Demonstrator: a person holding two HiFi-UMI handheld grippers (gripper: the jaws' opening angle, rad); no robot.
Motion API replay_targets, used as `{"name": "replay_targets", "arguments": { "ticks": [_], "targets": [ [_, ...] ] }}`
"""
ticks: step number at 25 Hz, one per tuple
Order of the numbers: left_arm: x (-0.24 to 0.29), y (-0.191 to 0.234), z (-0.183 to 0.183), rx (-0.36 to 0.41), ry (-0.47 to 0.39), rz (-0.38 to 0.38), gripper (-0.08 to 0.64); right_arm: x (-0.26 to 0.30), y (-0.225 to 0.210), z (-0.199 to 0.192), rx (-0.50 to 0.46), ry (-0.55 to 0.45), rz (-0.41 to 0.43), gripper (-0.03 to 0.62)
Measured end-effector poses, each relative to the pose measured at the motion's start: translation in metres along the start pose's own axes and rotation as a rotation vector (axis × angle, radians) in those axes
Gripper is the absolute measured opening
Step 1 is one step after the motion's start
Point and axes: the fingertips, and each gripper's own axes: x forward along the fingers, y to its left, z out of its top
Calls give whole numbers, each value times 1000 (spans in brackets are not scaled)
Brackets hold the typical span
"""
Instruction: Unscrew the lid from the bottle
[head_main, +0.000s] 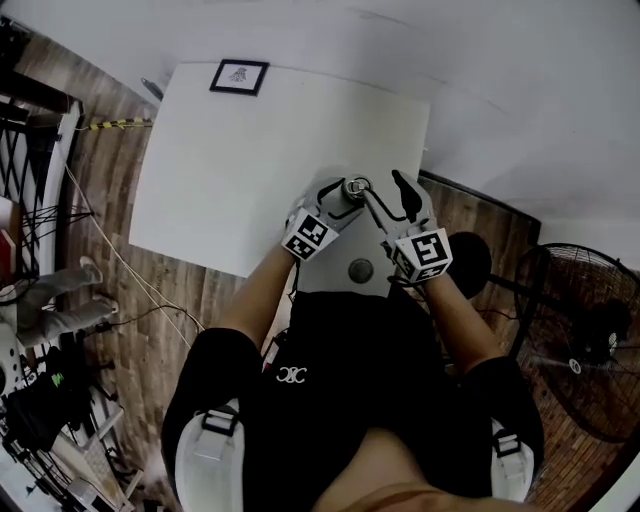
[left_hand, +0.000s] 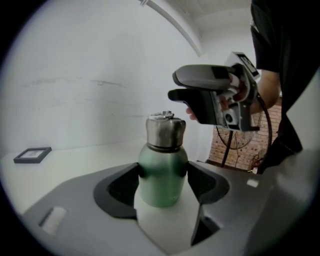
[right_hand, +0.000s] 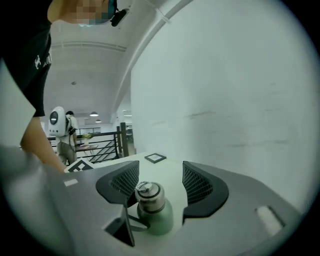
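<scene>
A green bottle (left_hand: 161, 175) with a steel lid (left_hand: 165, 131) stands near the front edge of the white table (head_main: 230, 170). My left gripper (left_hand: 162, 182) is shut on the bottle's body, both pads pressing its sides. My right gripper (right_hand: 160, 185) hovers over the lid (right_hand: 149, 194) with its jaws wide open, the meshed pads (right_hand: 197, 186) standing clear of the lid on either side. In the head view the bottle (head_main: 355, 187) sits between the left gripper (head_main: 335, 200) and the right gripper (head_main: 385, 205). From the left gripper view, the right gripper (left_hand: 215, 95) hangs above and right of the lid.
A small framed picture (head_main: 239, 76) lies at the table's far edge, well away from the bottle. A white wall backs the table. A standing fan (head_main: 590, 340) is on the floor to the right, with cables and clutter on the wooden floor to the left.
</scene>
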Motion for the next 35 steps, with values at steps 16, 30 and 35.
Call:
{"name": "replay_targets", "arguments": {
  "ticks": [16,30,35],
  "targets": [
    [2,0,1,6,-6,-15,357,19,17,-53,-76,109,-130,233],
    [4,2,1,20,-3,-12,357,23,23,-59,-349,314,665,229],
    [5,3,1,19,2,-10,356,26,21,-65,-427,419,913,227]
  ]
}}
